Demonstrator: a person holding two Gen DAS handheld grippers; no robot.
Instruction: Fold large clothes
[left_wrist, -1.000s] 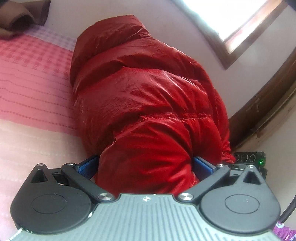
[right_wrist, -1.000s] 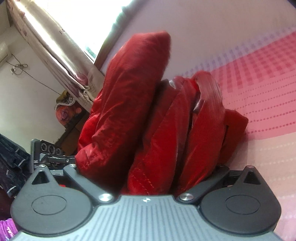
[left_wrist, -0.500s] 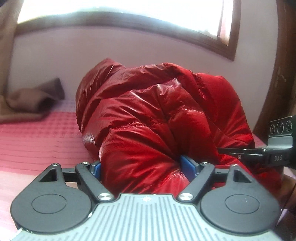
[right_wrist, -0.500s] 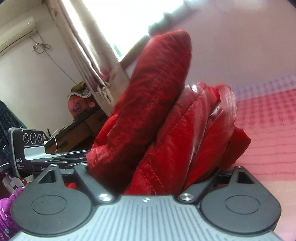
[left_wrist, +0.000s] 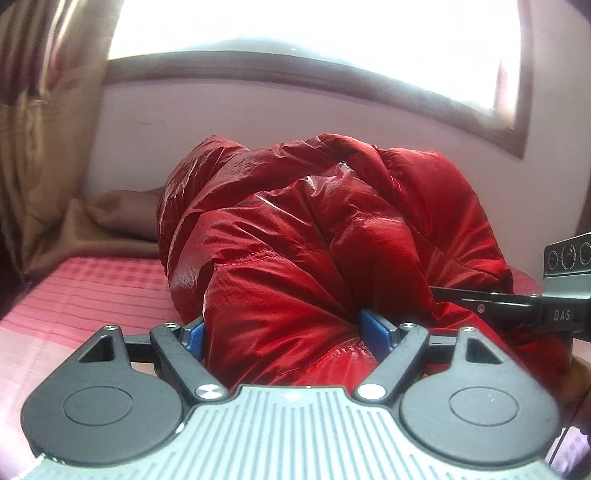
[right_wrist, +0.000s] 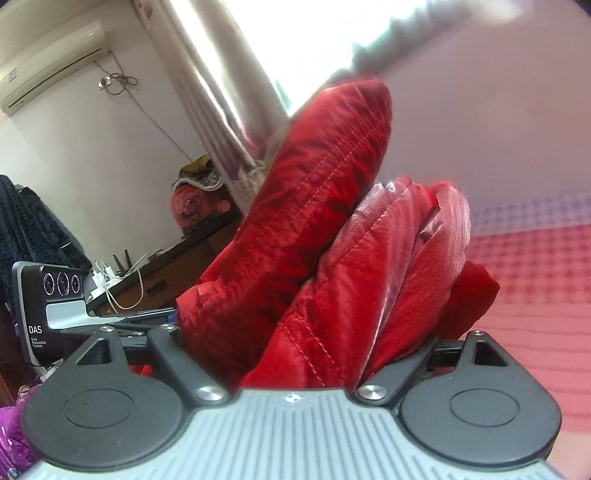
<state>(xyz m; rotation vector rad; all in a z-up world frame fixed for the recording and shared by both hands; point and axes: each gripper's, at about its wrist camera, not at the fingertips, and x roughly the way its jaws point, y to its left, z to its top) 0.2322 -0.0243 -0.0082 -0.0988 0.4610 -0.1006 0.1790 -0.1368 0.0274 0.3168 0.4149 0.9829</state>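
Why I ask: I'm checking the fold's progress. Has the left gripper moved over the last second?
Yes. The left gripper, shut on the red jacket, has swung round: the window frame, earlier at upper right, now spans the top.

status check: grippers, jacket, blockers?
Left gripper and right gripper both clamped on red puffer jacket. Jacket bunched on pink bed. Nothing blocking in view.

Daylight floods from the blown-out window (left_wrist: 314, 33), glaring off the red jacket (left_wrist: 314, 236) (fisheye edges bend, right view blurs).
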